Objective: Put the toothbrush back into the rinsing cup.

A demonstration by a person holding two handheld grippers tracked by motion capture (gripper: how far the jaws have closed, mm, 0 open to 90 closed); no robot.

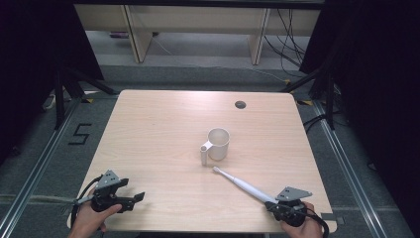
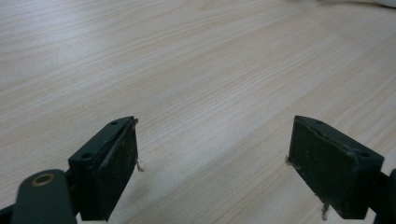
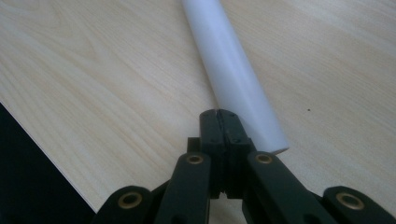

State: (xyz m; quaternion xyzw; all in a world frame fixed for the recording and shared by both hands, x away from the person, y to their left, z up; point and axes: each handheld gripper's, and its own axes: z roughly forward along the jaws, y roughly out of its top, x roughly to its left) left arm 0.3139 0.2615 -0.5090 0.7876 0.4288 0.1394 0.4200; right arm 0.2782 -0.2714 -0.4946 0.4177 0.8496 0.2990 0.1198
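The toothbrush (image 1: 242, 185) lies flat on the worktop (image 1: 163, 129), and its long axis runs from 10 o'clock to 4 o'clock in the high view. The brush head is at the 10 o'clock end, just below the mug (image 1: 218, 144) and a little apart from it. The thick handle end is at the 4 o'clock end, right at the right claw (image 1: 273, 203).

In the right gripper view the right claw (image 3: 219, 116) has its jaws together, with no gap and nothing between them. The toothbrush (image 3: 231, 70) passes just beside the closed tips, on their right, and goes away toward 12 o'clock. So the handle is beside the claw, not inside it; whether they touch is not clear.

The left claw (image 1: 140, 197) is at the near left corner, well apart from the toothbrush, which is at about 3 o'clock from it. In the left gripper view the left claw (image 2: 212, 149) has its jaws wide apart over bare wood.

The right hand is much nearer. Probably the next move needs the right claw to part its jaws and shift sideways over the handle, across its long axis. The mug stands upright with its handle toward 8 o'clock.
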